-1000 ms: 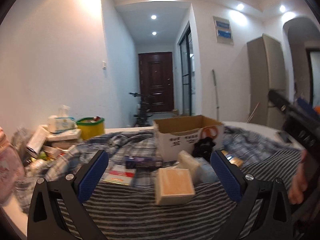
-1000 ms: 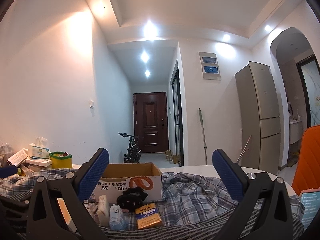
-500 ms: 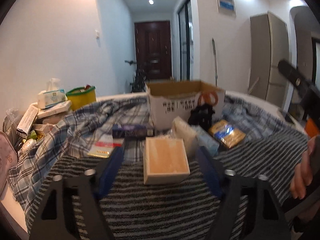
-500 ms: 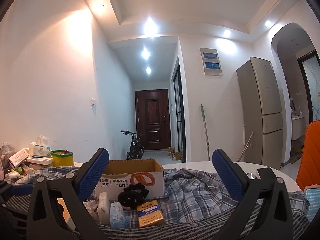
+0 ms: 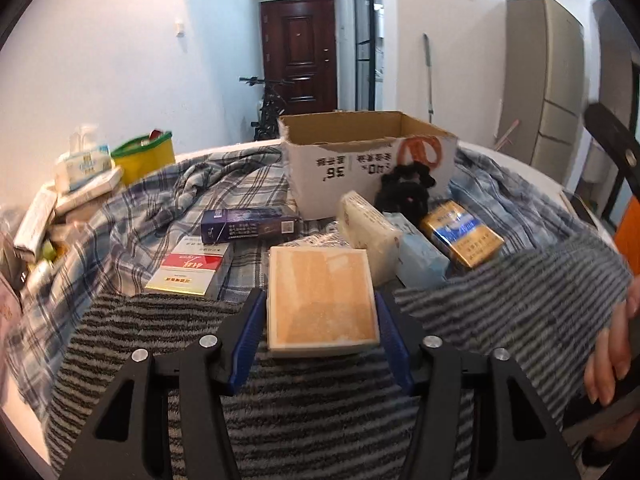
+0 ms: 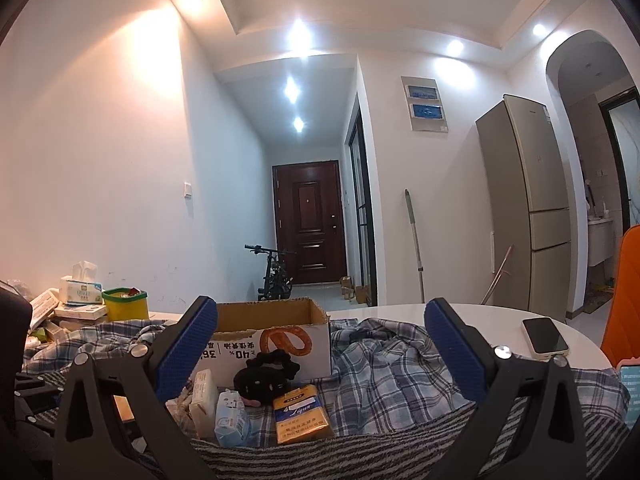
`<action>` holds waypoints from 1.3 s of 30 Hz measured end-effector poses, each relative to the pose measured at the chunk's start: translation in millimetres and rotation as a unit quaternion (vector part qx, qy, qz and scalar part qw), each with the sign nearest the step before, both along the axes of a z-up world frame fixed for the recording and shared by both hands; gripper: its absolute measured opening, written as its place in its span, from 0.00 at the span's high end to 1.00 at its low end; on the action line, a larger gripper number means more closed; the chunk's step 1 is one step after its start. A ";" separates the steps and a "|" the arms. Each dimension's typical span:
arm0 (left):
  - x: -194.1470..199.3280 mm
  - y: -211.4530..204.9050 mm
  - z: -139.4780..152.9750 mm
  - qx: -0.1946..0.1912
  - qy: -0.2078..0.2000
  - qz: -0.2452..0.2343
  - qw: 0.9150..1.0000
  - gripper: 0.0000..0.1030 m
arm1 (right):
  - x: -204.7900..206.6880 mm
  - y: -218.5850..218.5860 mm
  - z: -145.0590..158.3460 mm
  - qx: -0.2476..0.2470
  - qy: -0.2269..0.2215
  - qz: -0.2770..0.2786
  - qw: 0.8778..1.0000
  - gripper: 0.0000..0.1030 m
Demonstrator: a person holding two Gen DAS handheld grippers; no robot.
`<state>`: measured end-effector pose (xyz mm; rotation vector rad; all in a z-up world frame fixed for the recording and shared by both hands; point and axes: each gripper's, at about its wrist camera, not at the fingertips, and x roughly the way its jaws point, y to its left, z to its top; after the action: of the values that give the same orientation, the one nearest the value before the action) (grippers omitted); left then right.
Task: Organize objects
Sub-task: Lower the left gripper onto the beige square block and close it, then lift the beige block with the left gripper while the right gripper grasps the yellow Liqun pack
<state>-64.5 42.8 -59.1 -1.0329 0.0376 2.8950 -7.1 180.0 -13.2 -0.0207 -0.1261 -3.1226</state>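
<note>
as the jaws have just been closing:
left gripper: grasping tan box
right gripper: released
carton, 12 o'clock: seemingly empty, nothing sorted yet

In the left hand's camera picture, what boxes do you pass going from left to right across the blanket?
Red-and-white box → tan box between the left gripper pads → white packet → light blue packet → gold box.

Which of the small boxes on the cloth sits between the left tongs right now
The square pale wooden box, flanked by the left tongs; the gold, red-and-white and purple boxes lie beyond.
</note>
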 end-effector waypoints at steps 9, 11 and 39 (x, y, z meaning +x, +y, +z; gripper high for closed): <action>37.3 -14.7 46.2 0.048 0.167 -0.014 0.985 0.48 | -3.9 4.2 -2.8 -0.008 -0.009 0.004 1.000 0.00; 55.5 -17.4 64.3 0.028 0.252 0.013 0.967 0.48 | -4.1 4.3 -2.7 -0.008 -0.010 0.004 1.000 0.00; 35.7 -24.8 40.5 0.019 0.254 0.042 0.966 0.48 | -97.6 -3.9 2.0 0.087 -0.262 0.098 0.956 0.38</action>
<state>-28.8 18.0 -18.6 -0.2689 -0.0365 3.1371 -104.7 176.2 -11.2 0.7709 0.1341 -2.8451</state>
